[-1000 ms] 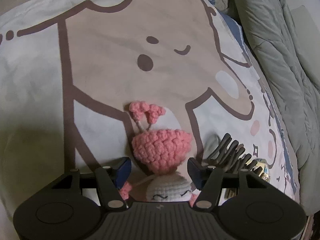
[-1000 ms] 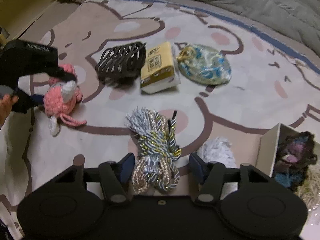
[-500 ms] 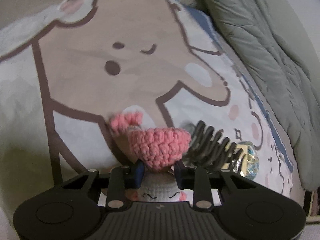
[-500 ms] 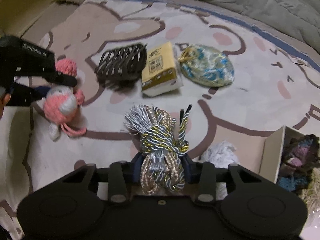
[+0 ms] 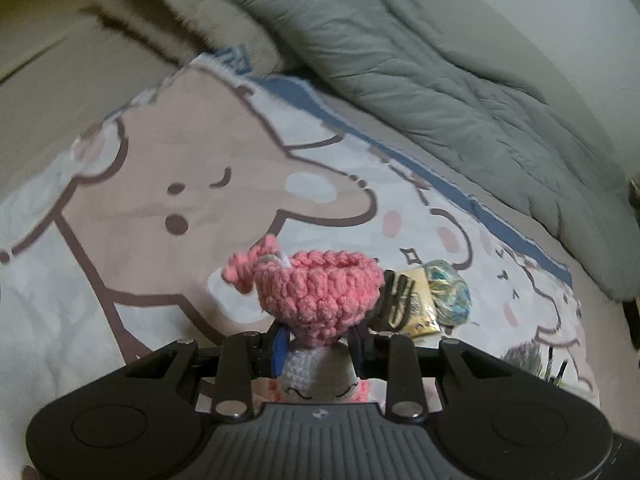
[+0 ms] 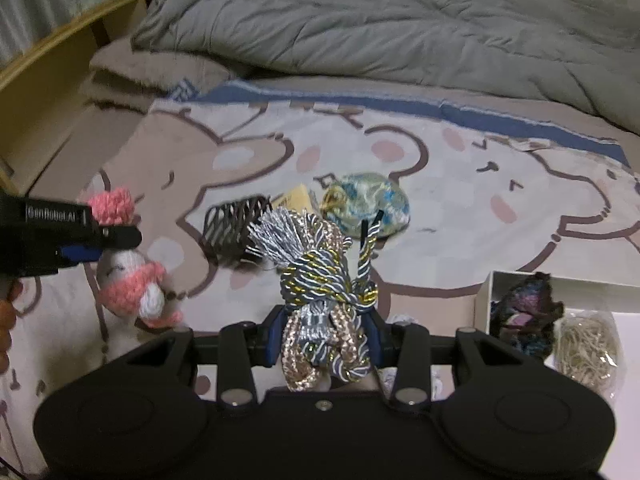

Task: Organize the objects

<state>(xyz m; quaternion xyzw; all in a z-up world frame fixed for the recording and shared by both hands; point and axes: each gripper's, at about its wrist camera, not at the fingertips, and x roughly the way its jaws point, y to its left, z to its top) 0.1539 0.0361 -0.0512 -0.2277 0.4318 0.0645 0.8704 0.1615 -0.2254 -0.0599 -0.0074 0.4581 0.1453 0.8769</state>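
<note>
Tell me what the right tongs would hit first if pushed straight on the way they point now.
Likely the dark hair claw or the yellow packet beyond the cord bundle that the right tongs grip, then the printed blanket. Depth is unclear here.

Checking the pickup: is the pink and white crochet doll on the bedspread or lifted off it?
Lifted. The pink and white crochet doll hangs clamped in the left hand-held gripper, clear of the cartoon-print bedspread.

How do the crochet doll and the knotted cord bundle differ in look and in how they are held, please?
The crochet doll is chunky pink and white yarn; the knotted cord bundle is twisted blue-grey, gold-flecked cord with a tassel. The left claw pinches the doll at its neck; the right claw grips the bundle's looped lower end. Both are soft and lifted off the blanket.
</note>
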